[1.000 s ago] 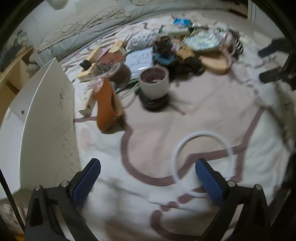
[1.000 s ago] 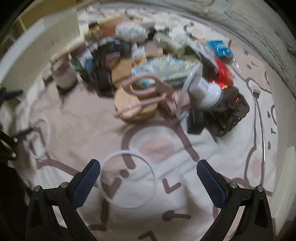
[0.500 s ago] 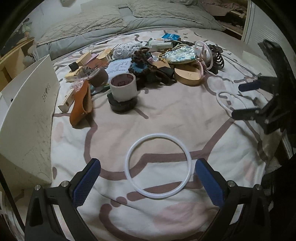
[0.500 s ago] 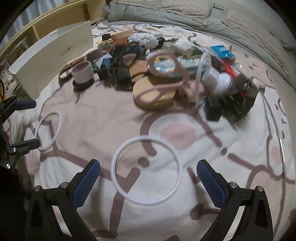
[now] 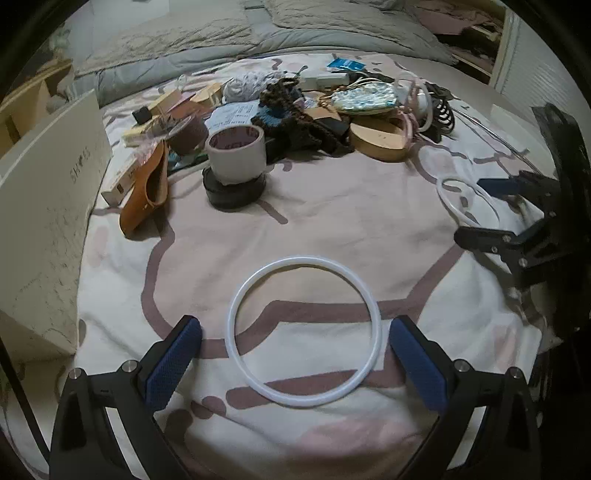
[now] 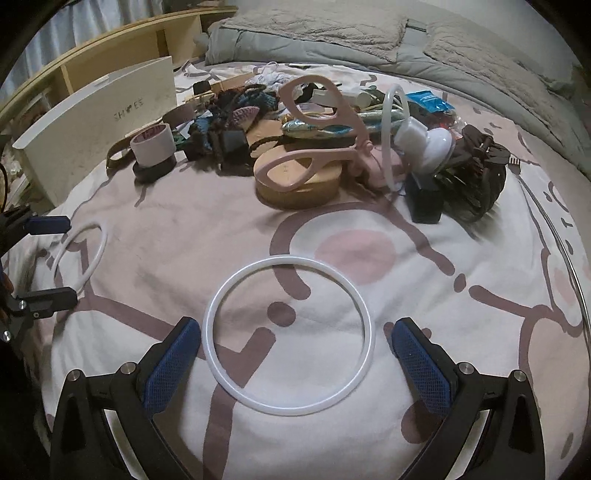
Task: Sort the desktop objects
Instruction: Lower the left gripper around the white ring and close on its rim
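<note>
1. We see a bed [image 5: 332, 221] with a pink-patterned cover.
2. Two white rings [image 5: 304, 330] [image 6: 79, 254] lie flat on it.
3. A pile of clutter [image 6: 295, 129], a tape roll [image 5: 236, 155] and a white shoe box [image 6: 96, 122] sit further back.

A bedroom at home: a grey quilt [image 6: 332, 33] lies rumpled beyond a patterned bedspread [image 6: 332, 229], wooden shelves [image 6: 110, 55] alongside, a shoe box [image 6: 96, 122] nearby.
</note>
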